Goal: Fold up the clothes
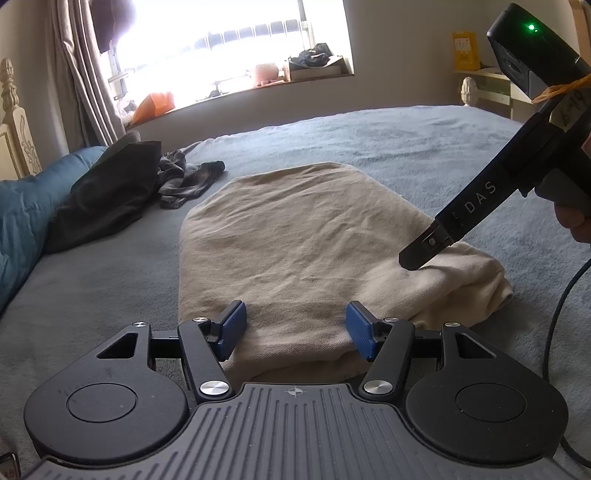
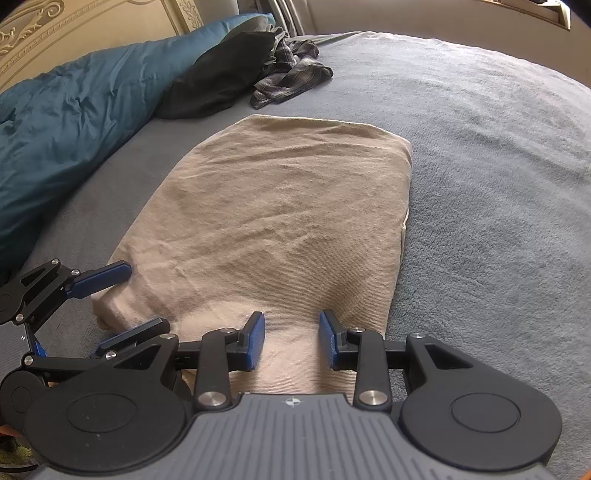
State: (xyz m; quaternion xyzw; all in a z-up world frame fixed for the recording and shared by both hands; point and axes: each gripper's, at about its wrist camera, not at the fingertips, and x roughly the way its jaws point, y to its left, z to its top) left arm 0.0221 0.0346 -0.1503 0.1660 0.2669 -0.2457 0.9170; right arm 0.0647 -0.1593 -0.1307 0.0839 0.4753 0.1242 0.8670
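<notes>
A beige garment (image 1: 295,229) (image 2: 280,203) lies folded into a long flat shape on the grey-blue bed cover (image 1: 406,147) (image 2: 498,184). My left gripper (image 1: 295,328) (image 2: 122,304) is at the garment's near left corner. Its blue pads (image 1: 232,328) stand wide apart with the cloth's edge lying loose between them, so it is open. My right gripper (image 2: 291,339) (image 1: 410,258) points steeply down at the near right end, tips on the thick fold. Its pads (image 2: 255,339) stand apart over flat cloth, pinching nothing.
A blue duvet (image 1: 22,221) (image 2: 66,110), a black cushion (image 1: 110,192) (image 2: 221,74) and a crumpled plaid garment (image 1: 188,181) (image 2: 291,79) lie along the bed's left side. A cream headboard (image 2: 74,29) stands behind them. A cable (image 1: 554,332) hangs at the right.
</notes>
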